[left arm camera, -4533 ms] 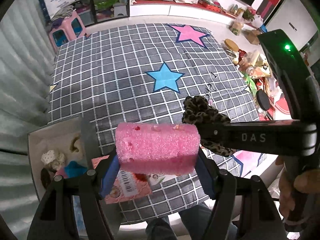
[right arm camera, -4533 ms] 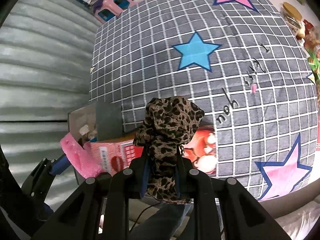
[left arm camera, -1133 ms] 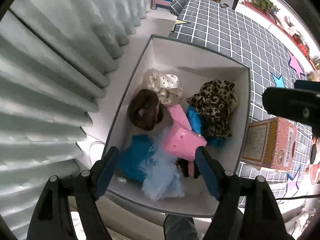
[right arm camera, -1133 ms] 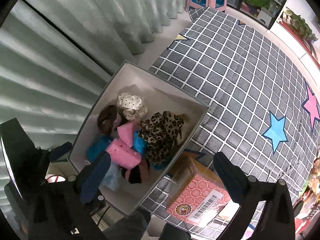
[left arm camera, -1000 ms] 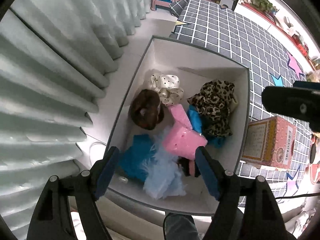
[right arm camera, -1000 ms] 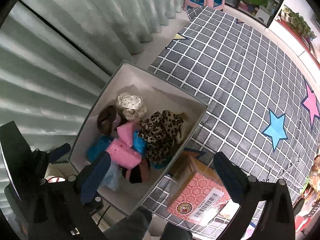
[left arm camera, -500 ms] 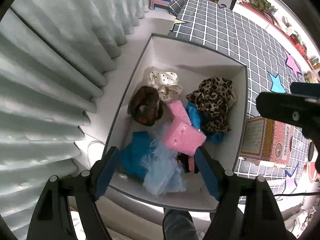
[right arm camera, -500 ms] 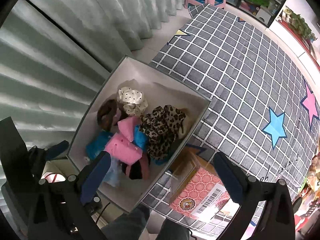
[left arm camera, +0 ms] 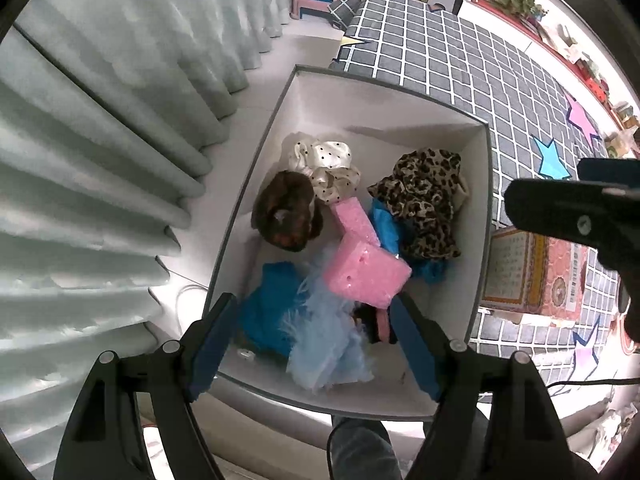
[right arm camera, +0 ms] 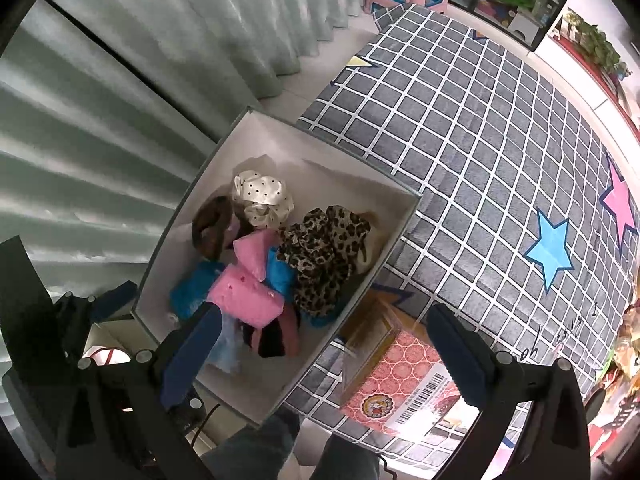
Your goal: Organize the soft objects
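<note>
Both my tools now hang empty, jaws wide, over the white box (left arm camera: 478,216): the left tool (left arm camera: 316,344) has dropped the pink sponge (left arm camera: 366,274), the right tool (right arm camera: 332,344) the leopard scrunchie (right arm camera: 320,256). Both are stowed.

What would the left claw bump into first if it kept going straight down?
Probably the fluffy light blue thing in the white box, beside the pink sponge. The open left claw hangs right above it; depth is hard to judge.
</note>
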### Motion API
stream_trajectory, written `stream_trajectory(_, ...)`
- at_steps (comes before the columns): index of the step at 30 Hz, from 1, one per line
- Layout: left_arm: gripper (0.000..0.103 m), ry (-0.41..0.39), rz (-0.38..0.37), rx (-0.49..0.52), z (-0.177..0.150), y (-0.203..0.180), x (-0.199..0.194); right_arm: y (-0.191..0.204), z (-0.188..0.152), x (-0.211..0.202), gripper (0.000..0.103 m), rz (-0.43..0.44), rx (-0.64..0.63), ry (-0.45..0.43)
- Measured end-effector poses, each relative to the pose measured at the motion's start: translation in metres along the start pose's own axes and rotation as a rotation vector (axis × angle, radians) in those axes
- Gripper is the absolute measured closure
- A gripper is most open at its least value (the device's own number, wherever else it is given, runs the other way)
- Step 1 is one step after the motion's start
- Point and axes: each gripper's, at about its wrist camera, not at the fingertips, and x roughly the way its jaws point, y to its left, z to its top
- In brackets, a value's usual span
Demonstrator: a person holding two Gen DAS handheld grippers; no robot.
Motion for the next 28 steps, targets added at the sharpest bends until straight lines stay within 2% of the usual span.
stream_trajectory(22,0.022,0.037,-0.005,0.006,-0.008,0.002,0.012,0.003,-0.002,0.005,0.000,-0.007,-0.001,0.017)
stream_trajectory(24,0.022,0.026,-0.007,0.005,-0.009,0.004,0.012,0.003,-0.003,0.006,0.000,-0.009,-0.004,0.023)
stream_trajectory(28,0.022,-0.051,-0.057,-0.007,-0.010,0.010,0.001,0.004,-0.006,0.009,0.000,-0.011,-0.009,0.031)
